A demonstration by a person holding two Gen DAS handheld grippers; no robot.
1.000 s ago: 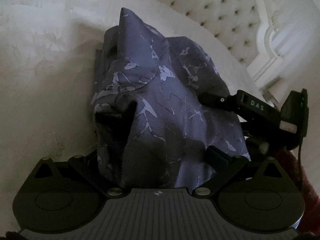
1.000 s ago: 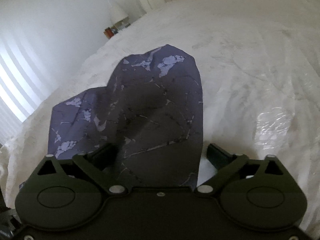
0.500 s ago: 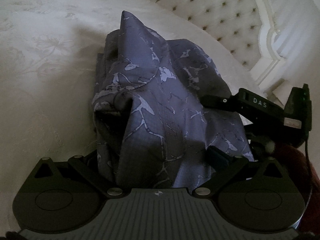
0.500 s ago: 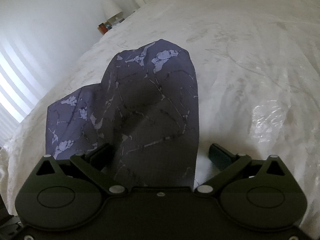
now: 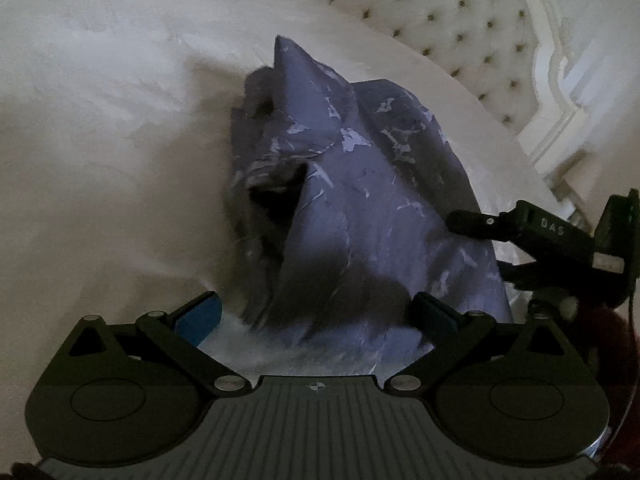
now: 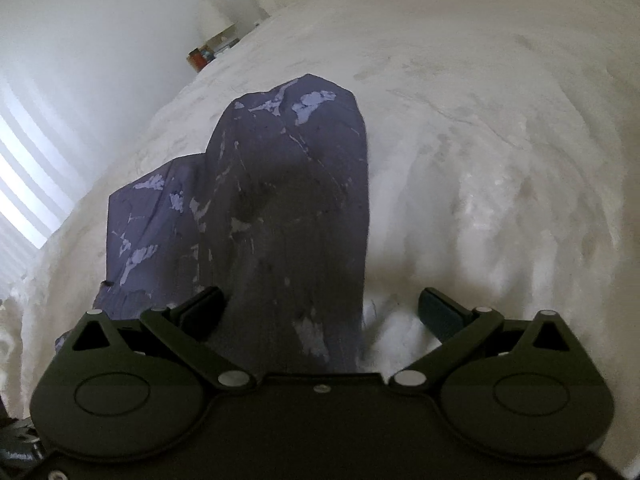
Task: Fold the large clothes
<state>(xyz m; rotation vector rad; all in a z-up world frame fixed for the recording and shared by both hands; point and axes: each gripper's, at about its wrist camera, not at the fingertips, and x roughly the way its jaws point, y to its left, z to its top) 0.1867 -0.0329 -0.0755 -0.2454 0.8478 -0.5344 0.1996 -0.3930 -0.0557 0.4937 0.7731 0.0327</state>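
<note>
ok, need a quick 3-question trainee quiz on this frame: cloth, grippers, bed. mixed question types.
1. True or false: the left gripper has its jaws spread apart.
2. Multiple choice: the patterned purple garment lies on A) a wooden floor, B) the white bedspread, C) a glass table.
3. Short answer: in the left wrist view, what stands behind the bed at upper right?

Key
1. True. Both pads sit wide apart, with the cloth loose between them.
2. B.
3. A white tufted headboard. The right gripper also shows at that view's right edge, its fingers reaching over the garment.
</note>
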